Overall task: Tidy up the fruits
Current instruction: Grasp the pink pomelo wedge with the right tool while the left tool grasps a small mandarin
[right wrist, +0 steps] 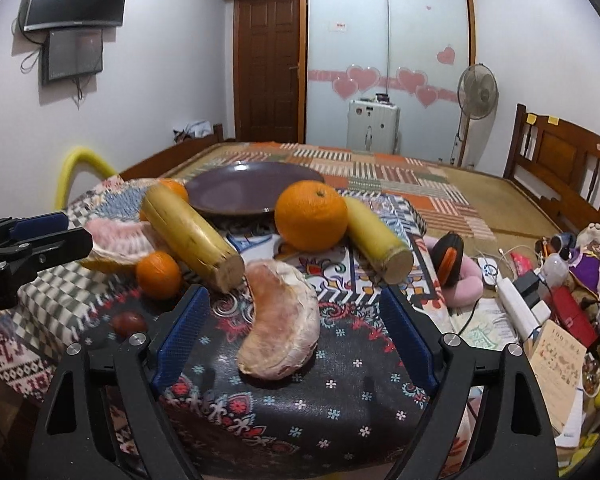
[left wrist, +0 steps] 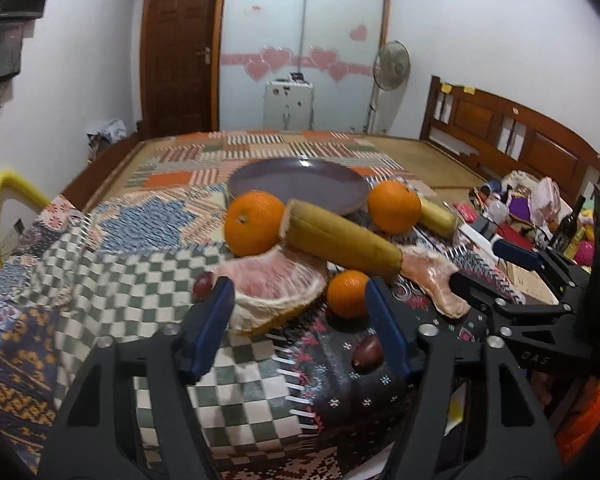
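Here, pomelo segment between open right hand-held gripper fingers

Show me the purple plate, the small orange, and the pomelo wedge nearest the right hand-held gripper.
purple plate (right wrist: 236,194): right wrist view, bare inner surface.
small orange (right wrist: 158,269): right wrist view, middle of peel.
pomelo wedge (right wrist: 282,320): right wrist view, middle of flesh.

In the right wrist view, an orange is mostly hidden behind a banana piece. In the left wrist view, the second banana piece is partly hidden behind another orange. Bedside clutter is too small to identify.
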